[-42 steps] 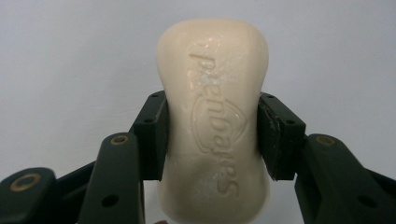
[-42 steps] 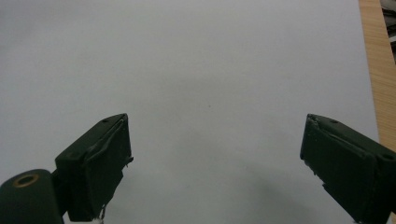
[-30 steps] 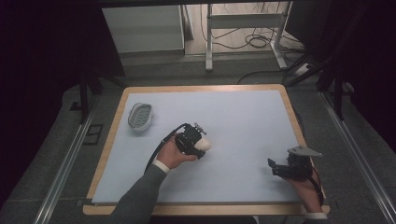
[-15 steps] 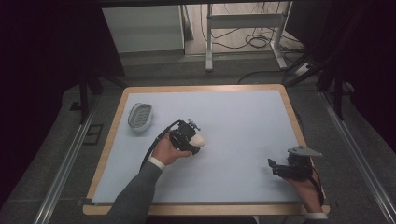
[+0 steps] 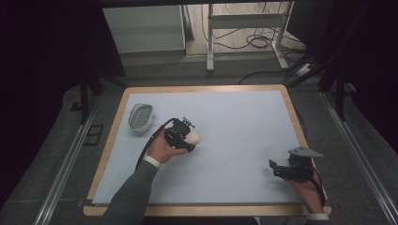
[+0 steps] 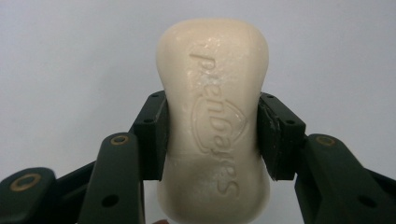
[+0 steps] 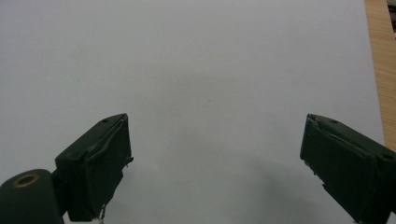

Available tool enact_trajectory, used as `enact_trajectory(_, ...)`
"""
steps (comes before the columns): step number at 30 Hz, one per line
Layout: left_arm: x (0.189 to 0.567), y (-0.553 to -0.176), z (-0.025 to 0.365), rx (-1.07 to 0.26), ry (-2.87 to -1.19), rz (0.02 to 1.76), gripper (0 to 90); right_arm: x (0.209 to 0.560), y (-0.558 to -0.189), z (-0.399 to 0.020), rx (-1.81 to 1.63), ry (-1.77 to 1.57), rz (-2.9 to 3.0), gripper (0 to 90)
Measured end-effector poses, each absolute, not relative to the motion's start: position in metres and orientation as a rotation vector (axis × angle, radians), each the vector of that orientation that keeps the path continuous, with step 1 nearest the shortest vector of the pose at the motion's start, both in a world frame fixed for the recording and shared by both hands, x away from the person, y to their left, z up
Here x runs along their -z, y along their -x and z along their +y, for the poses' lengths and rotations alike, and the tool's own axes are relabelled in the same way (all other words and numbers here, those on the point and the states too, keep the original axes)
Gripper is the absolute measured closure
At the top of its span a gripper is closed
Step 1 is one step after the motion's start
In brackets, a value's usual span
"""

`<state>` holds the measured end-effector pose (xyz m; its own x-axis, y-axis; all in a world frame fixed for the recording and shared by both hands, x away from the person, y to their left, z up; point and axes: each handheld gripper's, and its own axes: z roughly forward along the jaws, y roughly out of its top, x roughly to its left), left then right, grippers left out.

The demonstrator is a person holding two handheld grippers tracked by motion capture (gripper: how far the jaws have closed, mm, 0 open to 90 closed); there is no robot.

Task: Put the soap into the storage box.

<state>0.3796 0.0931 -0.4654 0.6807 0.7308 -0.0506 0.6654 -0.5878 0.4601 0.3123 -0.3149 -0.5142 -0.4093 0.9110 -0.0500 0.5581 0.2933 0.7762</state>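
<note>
Cream soap bar: a pale bar of soap [image 6: 213,121] with a raised brand word moulded into its face sits clamped between the two black jaws of the left hand-held gripper [image 6: 212,135]; the pads press on its waisted middle from both sides.
Soap position: in the high view the soap bar [image 5: 193,137] is held over the left-centre of the counter [image 5: 244,126], sticking out from the gripper toward the right.
Left hand-held gripper: grasping the soap, gripped in the person's left hand [image 5: 165,147], whose grey sleeve comes in from the bottom edge.
Soap dish: a pale oval dish [image 5: 141,116] with a ribbed inside rests on the counter near its left edge, just up and left of the left gripper [image 5: 183,134], apart from it.
Right hand-held gripper: released, its jaws [image 7: 215,168] stand wide apart over bare light-blue surface with nothing between them.
Right gripper position: near the counter's front right corner [image 5: 281,169], well apart from the soap.
Counter: light-blue top with a wooden border.
</note>
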Motion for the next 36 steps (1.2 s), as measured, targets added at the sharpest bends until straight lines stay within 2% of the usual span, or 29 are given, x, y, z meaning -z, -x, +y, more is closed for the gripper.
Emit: enact_trajectory(36, 0.447, -0.400, 0.147, -0.249, -2.384, 1.204, 49.8, 0.516, -0.313, -0.315, -0.939, -1.310, 2.076, 8.6)
